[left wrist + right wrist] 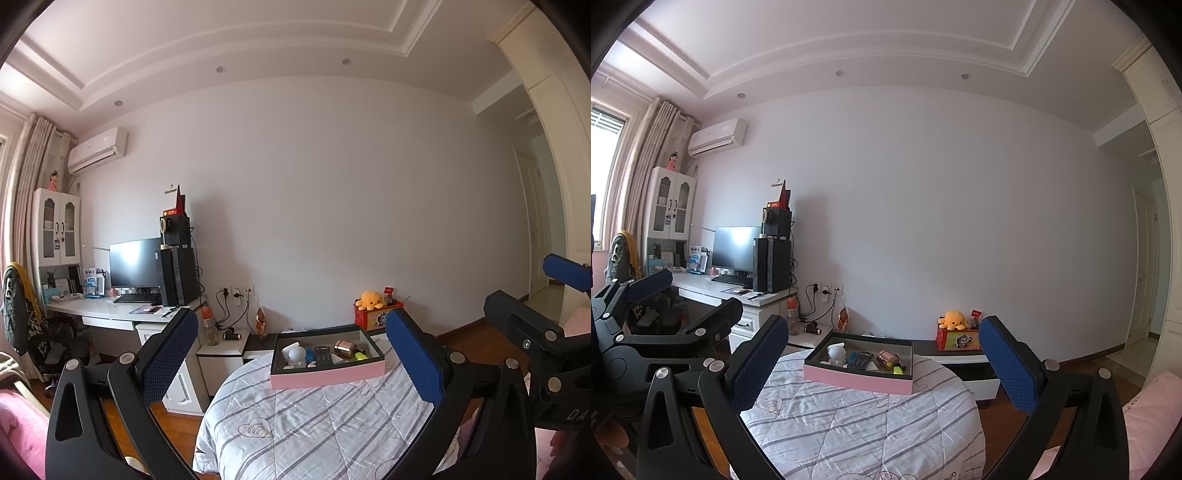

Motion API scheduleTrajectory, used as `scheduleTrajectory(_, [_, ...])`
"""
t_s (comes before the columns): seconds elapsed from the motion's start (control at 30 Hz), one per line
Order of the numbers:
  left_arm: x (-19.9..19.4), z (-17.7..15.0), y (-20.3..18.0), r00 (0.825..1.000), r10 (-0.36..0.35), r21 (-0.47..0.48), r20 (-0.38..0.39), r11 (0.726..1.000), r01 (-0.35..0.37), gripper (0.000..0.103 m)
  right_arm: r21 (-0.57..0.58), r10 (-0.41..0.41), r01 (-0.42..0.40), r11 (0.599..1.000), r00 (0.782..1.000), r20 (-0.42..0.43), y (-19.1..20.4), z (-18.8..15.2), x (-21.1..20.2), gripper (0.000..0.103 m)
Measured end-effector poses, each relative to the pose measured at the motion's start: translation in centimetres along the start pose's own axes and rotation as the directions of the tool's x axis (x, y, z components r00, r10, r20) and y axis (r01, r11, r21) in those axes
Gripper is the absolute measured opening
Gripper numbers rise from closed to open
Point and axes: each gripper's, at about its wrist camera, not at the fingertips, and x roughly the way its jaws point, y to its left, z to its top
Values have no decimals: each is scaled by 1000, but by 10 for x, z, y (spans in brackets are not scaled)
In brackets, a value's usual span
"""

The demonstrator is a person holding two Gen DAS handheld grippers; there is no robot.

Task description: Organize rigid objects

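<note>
Both grippers held back, fingers spread and empty, with the small things gathered in the box.

Left wrist view: the left gripper [291, 354] hangs near, fingers spread; far on the grey-striped white quilt [314, 424] sits a shallow pink-sided cardboard box [327, 376] holding a black remote [322, 355], metal cylinder [345, 348] and white rounded toy [296, 353].
Right wrist view: the right gripper [882, 360] likewise spread. This fits sorting finished or items waiting to be taken out; either way, a reach far forward.

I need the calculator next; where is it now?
In both views, the calculator lies mid-tray in the pink box, between the white figure and the metal cup.
</note>
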Motion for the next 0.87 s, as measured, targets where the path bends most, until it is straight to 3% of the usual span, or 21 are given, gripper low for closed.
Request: scheduleTrajectory(0.87, [3, 1, 3, 1000, 21, -2, 15, 1000, -21, 103, -17, -3, 3, 1000, 1000, 3, 6, 4, 1, 103])
